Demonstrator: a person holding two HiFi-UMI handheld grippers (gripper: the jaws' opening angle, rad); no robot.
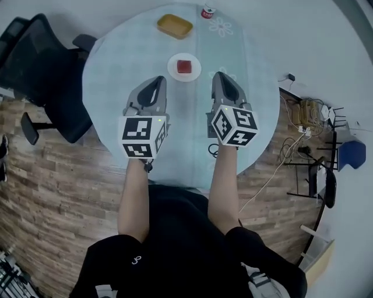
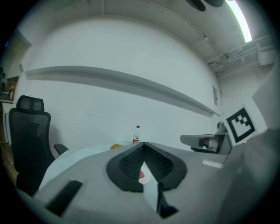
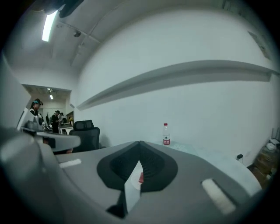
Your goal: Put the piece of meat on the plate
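A red piece of meat [image 1: 184, 66] lies on a small white plate [image 1: 175, 71] in the middle of the round glass table [image 1: 116, 70]. My left gripper [image 1: 156, 78] and right gripper [image 1: 220, 74] hover side by side above the table's near half, pointing towards the plate, one on each side of it. Both have their jaws shut with nothing between them. In the left gripper view the shut tips [image 2: 143, 145] meet, and the meat [image 2: 141, 175] and plate [image 2: 148, 179] show through the gap below. The right gripper view shows the same: shut tips [image 3: 139, 142], meat [image 3: 141, 177] below.
A yellow dish [image 1: 175, 25] and a water bottle [image 1: 208, 11] stand at the table's far edge. A black office chair [image 1: 41, 64] is left of the table. Cables and a power strip [image 1: 303, 116] lie on the floor at the right. People stand far off [image 3: 35, 114].
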